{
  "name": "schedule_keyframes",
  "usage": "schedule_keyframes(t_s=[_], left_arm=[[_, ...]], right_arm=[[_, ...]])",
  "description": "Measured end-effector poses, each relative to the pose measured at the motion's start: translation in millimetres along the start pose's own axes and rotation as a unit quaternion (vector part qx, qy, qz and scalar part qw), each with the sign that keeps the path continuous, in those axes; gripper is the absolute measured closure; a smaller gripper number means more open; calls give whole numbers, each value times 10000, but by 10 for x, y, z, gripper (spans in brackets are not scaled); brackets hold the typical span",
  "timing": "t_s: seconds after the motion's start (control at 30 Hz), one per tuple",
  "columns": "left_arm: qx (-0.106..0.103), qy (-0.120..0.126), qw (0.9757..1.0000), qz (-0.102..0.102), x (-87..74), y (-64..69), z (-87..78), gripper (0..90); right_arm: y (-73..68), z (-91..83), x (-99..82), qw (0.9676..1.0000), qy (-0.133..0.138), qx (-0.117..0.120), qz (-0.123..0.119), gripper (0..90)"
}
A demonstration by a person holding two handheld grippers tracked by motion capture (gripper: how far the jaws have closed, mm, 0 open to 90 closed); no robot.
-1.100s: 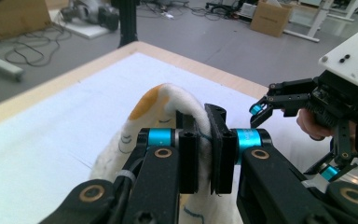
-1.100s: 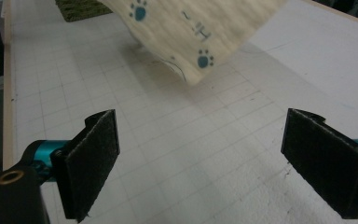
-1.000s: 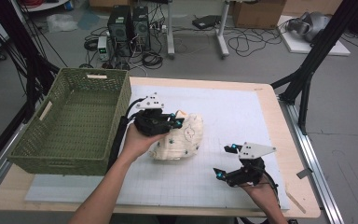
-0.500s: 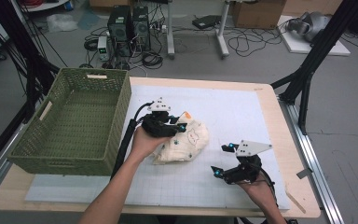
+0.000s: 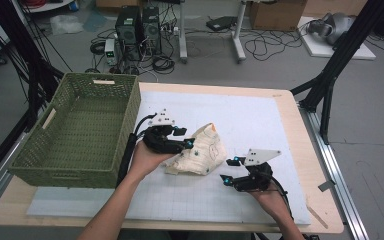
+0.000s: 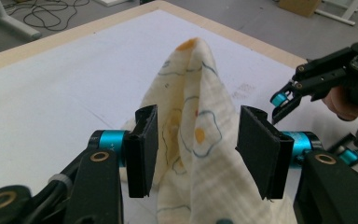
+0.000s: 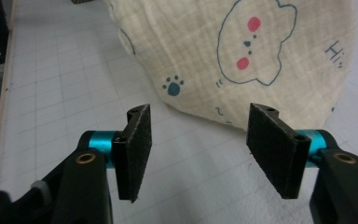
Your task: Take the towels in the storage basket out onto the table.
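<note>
1. A cream printed cloth [image 5: 199, 155] lies bunched on the white mat [image 5: 260, 120] of the bench, just right of the green wicker basket [image 5: 80, 135].
2. The left gripper [image 6: 196, 154], jaws just opening, straddles a raised peak of the cloth without pressing it.
3. The right gripper [image 7: 200, 149], jaws just narrowing with nothing between them, faces the cloth's edge farther from the basket.
4. The cloth appears unfolded and outside the basket; the work seems barely begun.

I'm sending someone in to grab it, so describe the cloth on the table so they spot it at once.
On the white mat covering the wooden table, just right of the green woven basket, lies a crumpled cream cloth. It is the one soft thing there, printed with a blue-outlined bear face with pink cheeks and a small blue paw print.
</note>
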State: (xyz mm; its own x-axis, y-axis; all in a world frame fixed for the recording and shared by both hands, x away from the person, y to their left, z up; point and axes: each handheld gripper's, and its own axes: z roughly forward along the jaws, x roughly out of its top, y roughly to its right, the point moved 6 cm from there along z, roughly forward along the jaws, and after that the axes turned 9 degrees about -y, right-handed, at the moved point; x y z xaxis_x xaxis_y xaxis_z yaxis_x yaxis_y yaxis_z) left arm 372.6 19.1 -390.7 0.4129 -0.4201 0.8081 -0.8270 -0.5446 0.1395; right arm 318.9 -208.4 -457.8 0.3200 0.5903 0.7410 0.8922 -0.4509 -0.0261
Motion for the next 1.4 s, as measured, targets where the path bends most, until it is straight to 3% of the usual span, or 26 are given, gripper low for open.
schedule_keyframes(t_s=[0.3, 0.43, 0.57, 0.67, 0.77, 1.0, 1.13, 1.27, 1.4], left_arm=[[-196, -41, 9997, -116, -382, 86, -54, 557], [-348, -44, 9992, -175, -536, 105, -96, 701], [-415, -112, 9989, -204, -655, 103, -104, 827], [-426, -88, 9988, -218, -675, 95, -131, 796], [-464, -38, 9987, -218, -669, 94, -182, 731], [-493, 22, 9985, -224, -665, 89, -252, 654], [-535, -51, 9984, -181, -675, 119, -196, 627], [-552, -207, 9981, -176, -719, 144, -107, 608], [-538, -315, 9979, -200, -745, 122, -50, 618]], right_arm=[[73, 221, 47, 9996, -269, -31, -35, 478], [111, 362, 60, 9989, -462, -61, -34, 510], [131, 490, 64, 9981, -605, -103, -65, 597], [143, 522, 71, 9978, -631, -130, -149, 730], [151, 486, 64, 9979, -621, 6, -193, 827], [107, 223, 97, 9982, -473, 264, -275, 825], [56, 74, 53, 9970, -583, 296, -407, 809], [48, -6, -15, 9969, -610, 309, -393, 819], [44, -94, -26, 9974, -475, 364, -395, 847]])
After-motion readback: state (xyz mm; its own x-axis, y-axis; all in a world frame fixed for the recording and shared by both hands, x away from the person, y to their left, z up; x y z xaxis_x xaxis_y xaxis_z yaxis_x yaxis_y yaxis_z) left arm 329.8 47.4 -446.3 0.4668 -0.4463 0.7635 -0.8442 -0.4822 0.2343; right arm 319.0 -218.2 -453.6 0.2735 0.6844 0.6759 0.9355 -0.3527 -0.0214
